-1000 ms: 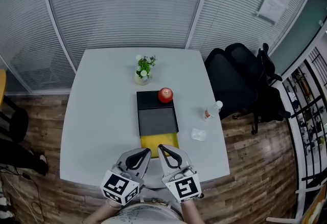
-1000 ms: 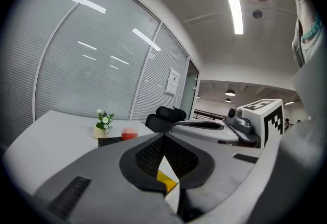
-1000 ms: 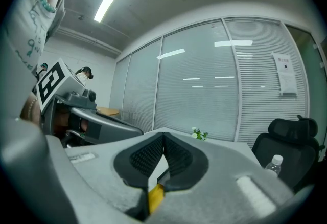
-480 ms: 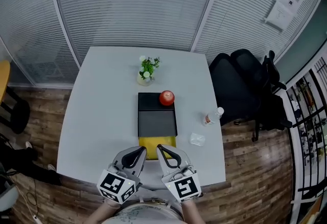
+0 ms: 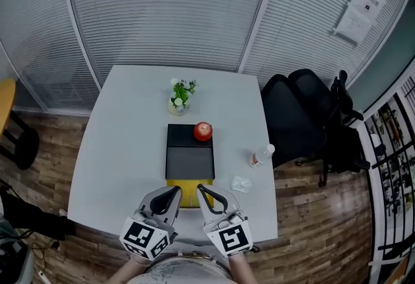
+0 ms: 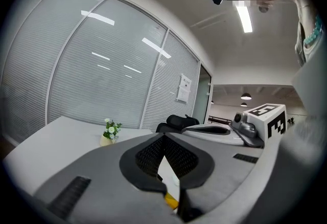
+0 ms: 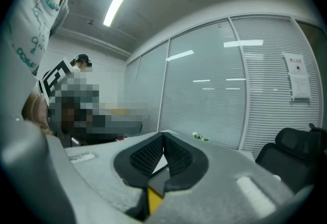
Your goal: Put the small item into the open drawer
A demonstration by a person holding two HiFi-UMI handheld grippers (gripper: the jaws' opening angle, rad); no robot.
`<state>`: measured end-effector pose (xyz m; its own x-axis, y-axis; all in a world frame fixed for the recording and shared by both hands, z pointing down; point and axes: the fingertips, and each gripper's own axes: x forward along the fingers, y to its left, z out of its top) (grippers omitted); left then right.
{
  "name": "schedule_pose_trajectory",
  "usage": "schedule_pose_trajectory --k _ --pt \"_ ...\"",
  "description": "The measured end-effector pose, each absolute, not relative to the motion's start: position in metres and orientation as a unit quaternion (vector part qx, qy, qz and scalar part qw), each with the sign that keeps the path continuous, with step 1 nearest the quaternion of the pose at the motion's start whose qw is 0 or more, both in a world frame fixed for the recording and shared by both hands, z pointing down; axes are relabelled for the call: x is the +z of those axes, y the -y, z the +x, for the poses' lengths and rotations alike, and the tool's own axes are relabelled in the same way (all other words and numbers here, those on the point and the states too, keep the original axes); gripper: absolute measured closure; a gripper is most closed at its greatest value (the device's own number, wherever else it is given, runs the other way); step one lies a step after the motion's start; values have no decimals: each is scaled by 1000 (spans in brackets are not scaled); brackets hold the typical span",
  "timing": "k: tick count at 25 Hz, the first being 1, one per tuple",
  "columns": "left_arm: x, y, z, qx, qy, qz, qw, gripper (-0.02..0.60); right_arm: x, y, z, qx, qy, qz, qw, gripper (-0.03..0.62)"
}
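A black drawer unit [image 5: 189,159] stands mid-table with a red apple [image 5: 203,131] on its far right corner. Its yellow drawer [image 5: 189,190] is pulled out toward me and shows as a yellow sliver in the left gripper view [image 6: 171,199] and the right gripper view [image 7: 153,200]. A small crumpled clear item [image 5: 241,183] lies on the table to the drawer's right. My left gripper [image 5: 176,190] and right gripper [image 5: 200,189] hover side by side over the drawer's near edge. Both are shut and empty, tips touching in the left [image 6: 164,136] and right [image 7: 163,136] gripper views.
A small potted plant [image 5: 179,96] stands behind the drawer unit. A water bottle [image 5: 259,156] lies near the white table's right edge [image 5: 271,179]. Black office chairs [image 5: 305,114] stand off the table's right side; slatted blinds line the far wall.
Both grippers have moved slightly forward and up, covering more of the yellow drawer's near edge. The head view has shifted, so the table sits further left in the picture.
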<state>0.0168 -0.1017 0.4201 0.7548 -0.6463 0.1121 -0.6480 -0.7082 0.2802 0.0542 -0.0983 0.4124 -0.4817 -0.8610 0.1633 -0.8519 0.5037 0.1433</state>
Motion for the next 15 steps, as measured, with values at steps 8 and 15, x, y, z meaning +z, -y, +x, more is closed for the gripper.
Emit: schedule_pose_trajectory --k 8,15 --pt "423 104 38 15 351 924 152 584 410 99 69 -21 866 490 98 592" --pt "426 104 51 22 351 924 152 584 411 101 79 -18 868 487 98 592"
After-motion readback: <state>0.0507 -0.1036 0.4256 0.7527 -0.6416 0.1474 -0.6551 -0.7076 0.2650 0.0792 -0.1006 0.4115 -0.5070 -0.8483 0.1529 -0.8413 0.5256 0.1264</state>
